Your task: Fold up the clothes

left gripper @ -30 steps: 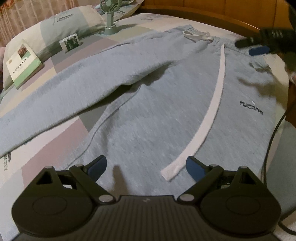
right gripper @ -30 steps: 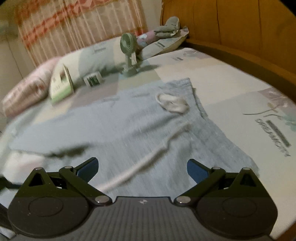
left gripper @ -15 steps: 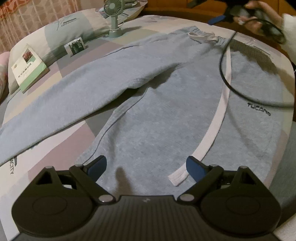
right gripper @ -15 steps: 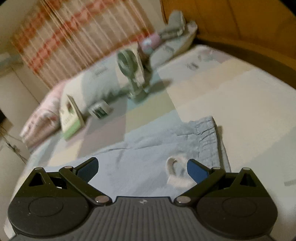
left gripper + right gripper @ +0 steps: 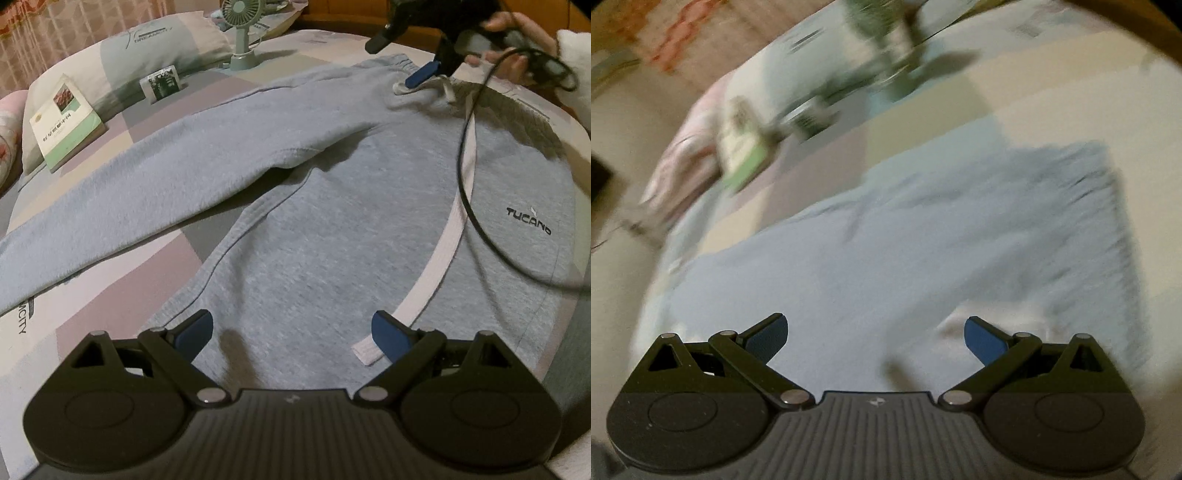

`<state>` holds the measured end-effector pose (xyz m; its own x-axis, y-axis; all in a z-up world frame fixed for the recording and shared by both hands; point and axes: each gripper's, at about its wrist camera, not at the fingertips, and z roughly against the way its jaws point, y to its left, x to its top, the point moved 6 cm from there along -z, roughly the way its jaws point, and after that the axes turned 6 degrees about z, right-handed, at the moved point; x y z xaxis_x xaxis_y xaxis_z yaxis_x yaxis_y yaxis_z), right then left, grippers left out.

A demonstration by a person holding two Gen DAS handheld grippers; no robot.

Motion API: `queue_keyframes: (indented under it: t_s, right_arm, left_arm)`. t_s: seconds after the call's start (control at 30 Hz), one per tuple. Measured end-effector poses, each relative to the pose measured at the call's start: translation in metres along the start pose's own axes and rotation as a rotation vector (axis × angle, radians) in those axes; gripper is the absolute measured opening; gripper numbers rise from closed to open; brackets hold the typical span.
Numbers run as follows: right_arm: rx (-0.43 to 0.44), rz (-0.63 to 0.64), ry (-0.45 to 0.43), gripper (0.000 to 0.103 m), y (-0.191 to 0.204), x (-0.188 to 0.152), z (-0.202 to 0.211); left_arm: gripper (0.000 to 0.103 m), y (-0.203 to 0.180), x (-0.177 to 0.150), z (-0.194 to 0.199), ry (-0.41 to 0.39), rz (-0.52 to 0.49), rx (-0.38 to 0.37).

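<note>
Sweatpants (image 5: 332, 221): grey fleece, flat white drawstring (image 5: 443, 258), ribbed waistband.

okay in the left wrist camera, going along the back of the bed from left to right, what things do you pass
Green-and-white book → small dark packet → green desk fan → the right gripper, jaws open over the sweatpants' waistband → the hand holding it.

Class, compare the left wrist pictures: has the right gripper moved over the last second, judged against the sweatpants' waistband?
Yes. The right gripper moved from the waistband's near corner along it toward the fan, and now sits open over the drawstring knot.
</note>
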<state>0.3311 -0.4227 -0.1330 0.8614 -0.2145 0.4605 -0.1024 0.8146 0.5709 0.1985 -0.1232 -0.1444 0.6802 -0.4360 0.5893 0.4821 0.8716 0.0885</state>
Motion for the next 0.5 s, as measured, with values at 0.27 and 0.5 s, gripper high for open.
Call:
queue_keyframes:
  t_s: [0.27,0.5]
  right_arm:
    - [0.015,0.147,0.0,0.103,0.055,-0.031,0.015]
    - [-0.308,0.019,-0.135,0.103,0.007,0.032,0.018]
  left_arm:
    - [0.093,0.006,0.0,0.012,-0.027,0.004,-0.002]
    - [0.093,0.019,0.003,0.013,-0.041,0.046,0.016]
